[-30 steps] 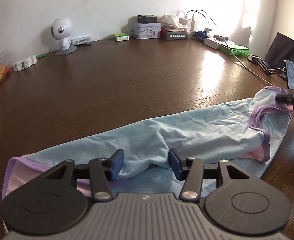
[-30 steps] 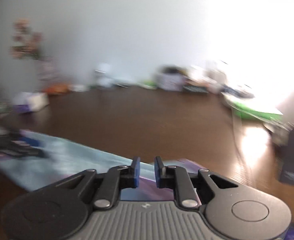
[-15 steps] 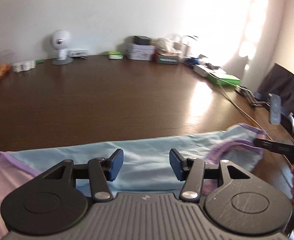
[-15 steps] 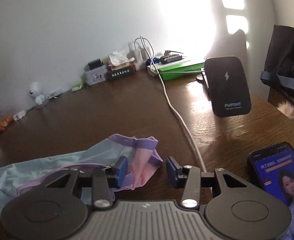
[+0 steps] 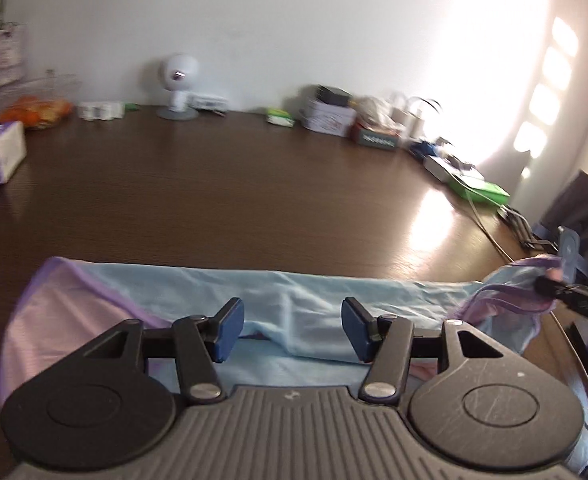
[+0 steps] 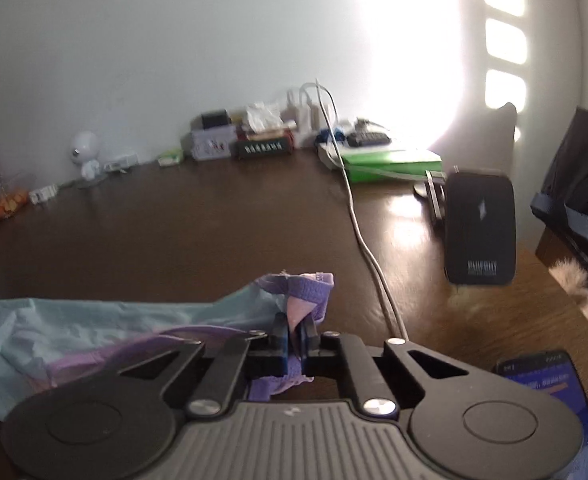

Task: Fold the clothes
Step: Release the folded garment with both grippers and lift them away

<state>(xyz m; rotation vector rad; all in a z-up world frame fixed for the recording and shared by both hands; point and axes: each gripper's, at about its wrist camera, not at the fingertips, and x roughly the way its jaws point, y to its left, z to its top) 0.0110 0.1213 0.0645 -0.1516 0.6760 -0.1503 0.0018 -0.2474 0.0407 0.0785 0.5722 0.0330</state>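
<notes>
Your dark wooden worktop (image 5: 222, 200) carries the pale blue garment (image 5: 294, 300), stretched out lengthwise along its near edge so it can be folded end over end. Your right gripper (image 6: 293, 336) is pinched tight on the purple-trimmed end (image 6: 306, 292), apparently to lift it, while your left gripper (image 5: 292, 328) hangs half open over the middle, gripping nothing.

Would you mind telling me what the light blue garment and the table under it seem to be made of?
The light blue garment looks like thin, soft knit fabric, matte, with purple banded edging: it creases and drapes limply where the right gripper pinches its trim. The table looks like dark brown wood or wood veneer with a semi-gloss finish: faint grain lines show, and window light reflects off it.
</notes>
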